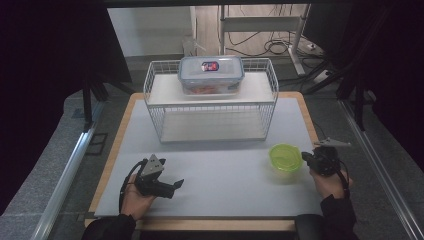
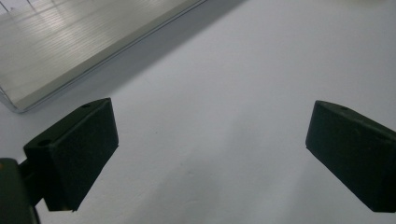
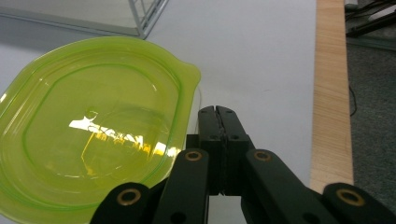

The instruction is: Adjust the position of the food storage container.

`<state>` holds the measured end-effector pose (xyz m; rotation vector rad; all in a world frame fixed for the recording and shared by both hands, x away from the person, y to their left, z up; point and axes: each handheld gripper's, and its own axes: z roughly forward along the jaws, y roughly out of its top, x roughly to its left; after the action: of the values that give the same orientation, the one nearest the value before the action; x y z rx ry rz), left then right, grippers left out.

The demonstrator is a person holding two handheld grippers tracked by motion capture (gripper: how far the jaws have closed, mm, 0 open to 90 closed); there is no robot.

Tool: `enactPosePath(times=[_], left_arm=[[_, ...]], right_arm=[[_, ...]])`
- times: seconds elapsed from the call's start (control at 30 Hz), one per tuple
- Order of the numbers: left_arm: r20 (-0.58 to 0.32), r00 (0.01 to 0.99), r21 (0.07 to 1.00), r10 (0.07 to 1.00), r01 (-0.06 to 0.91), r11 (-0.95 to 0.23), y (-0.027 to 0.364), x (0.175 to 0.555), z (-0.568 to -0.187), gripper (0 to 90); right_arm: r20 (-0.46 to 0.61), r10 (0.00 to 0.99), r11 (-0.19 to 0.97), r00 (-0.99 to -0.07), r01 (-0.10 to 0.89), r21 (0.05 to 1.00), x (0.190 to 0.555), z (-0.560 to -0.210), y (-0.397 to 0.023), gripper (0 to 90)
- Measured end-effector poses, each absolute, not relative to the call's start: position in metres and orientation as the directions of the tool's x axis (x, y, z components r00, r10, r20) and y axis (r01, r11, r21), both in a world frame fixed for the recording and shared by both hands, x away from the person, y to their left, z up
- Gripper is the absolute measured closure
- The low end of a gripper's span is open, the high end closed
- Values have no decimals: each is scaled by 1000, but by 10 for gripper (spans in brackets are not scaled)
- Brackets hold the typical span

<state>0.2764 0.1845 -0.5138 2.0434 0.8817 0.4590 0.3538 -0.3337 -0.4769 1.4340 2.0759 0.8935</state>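
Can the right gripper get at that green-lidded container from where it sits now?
Probably yes: the right gripper, jaws shut, sits right beside the green-lidded container with nothing between them; it must open first.

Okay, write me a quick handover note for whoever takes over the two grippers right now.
Left gripper: open, nothing between its jaws, low over the white mat at the front left.
Right gripper: shut, holding nothing, its tips just beside the green tub at the front right.
Clear lidded box: on the top shelf of the wire rack at the back.
Done: nothing lifted yet.
Left: probably open the right gripper and take hold of the tub.
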Motion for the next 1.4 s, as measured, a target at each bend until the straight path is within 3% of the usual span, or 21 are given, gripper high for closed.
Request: enactPosePath(times=[0.77, 1.4], left_arm=[[7, 690, 815, 724, 416, -403, 183, 276, -513, 28], [7, 684, 816, 729, 417, -399, 184, 275, -513, 28]], right_arm=[[52, 875, 307, -481, 634, 710, 344, -479, -285, 900], [98, 839, 367, -535, 690, 624, 343, -500, -284, 900]])
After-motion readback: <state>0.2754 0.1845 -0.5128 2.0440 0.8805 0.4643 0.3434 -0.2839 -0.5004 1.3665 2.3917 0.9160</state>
